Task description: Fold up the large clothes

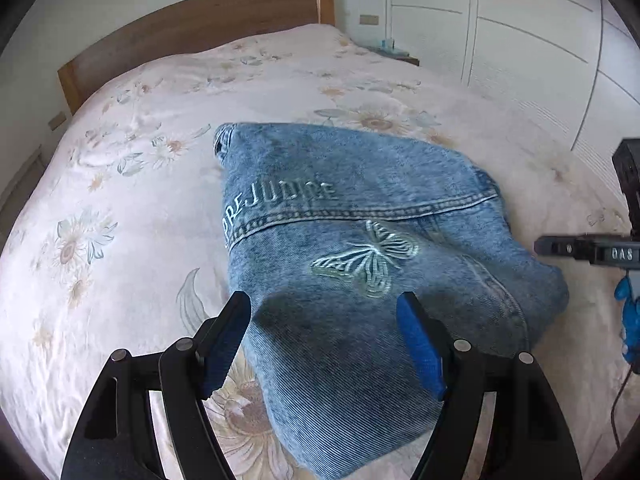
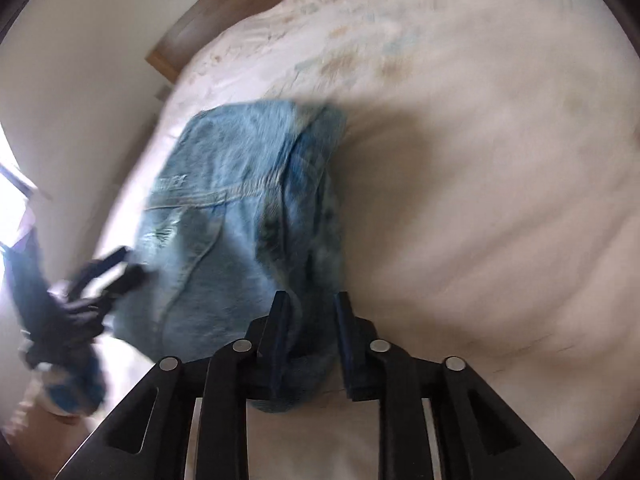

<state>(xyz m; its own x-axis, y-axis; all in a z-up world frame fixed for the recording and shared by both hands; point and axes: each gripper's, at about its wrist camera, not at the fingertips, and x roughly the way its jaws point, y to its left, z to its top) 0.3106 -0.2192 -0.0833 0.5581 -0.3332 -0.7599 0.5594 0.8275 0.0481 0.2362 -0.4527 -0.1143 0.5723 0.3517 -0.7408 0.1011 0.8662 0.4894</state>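
The denim jacket lies back-up on the bed, already doubled into a rough block, its embroidered butterfly and lettering facing up. Denim of this weight is likely heavy and fairly stiff: it should hold a crease once pressed, resist slipping, and sag in thick layers when lifted. The stacked edges and seams look like the surest places to take hold, since a pinch there catches all the layers at once; a grip on the flat middle would probably lift only the top sheet.

The left tongs stand wide open, straddling the near end of the jacket without pinching it. The right tongs sit narrowly apart at the jacket's near right corner with a fold of denim between the fingers; the right wrist view is blurred, so I cannot tell whether they actually clamp it.

Around the jacket, the floral bedspread is soft and may bunch under a dragged fold. The wooden headboard, a nightstand and white wardrobe doors stand well apart, so nothing appears to obstruct the fold.
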